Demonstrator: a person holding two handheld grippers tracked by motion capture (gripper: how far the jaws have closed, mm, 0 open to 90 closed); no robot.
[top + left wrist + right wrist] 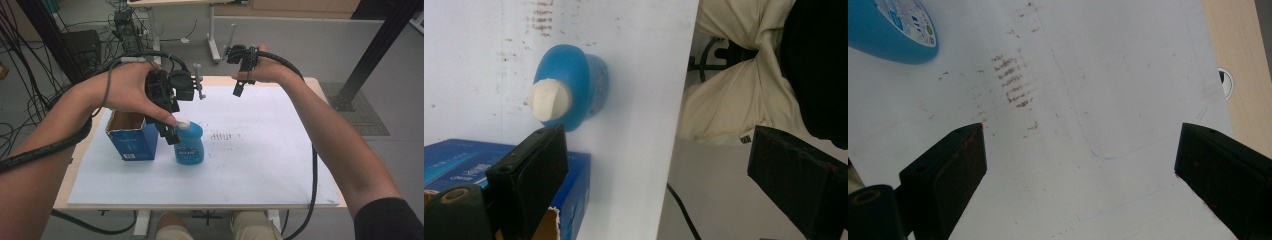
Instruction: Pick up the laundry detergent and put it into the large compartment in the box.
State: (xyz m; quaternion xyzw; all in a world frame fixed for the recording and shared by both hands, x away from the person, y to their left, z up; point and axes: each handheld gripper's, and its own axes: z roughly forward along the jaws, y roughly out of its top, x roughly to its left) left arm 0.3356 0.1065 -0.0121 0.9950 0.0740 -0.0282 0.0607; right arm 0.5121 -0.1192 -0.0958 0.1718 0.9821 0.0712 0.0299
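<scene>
A blue bottle (189, 144) with a white cap (182, 123) stands upright on the white board (250, 165), just right of an open blue carton (131, 136). My left gripper (169, 131) hangs above the bottle's cap, pointing down, its jaws wide apart and nothing between them. In the left gripper view the bottle (574, 85) and its cap (550, 101) lie beyond the left jaw, with the carton (469, 162) below. My right gripper (239, 89) is held high over the board's far edge, open and empty. The right gripper view looks down on the bottle's base (893, 30).
Brown smudges (222, 135) mark the board's middle. A small metal clamp (199, 82) stands at the board's far edge. The person's knees (215, 227) sit under the near edge. Cables and table legs (215, 45) lie on the floor beyond.
</scene>
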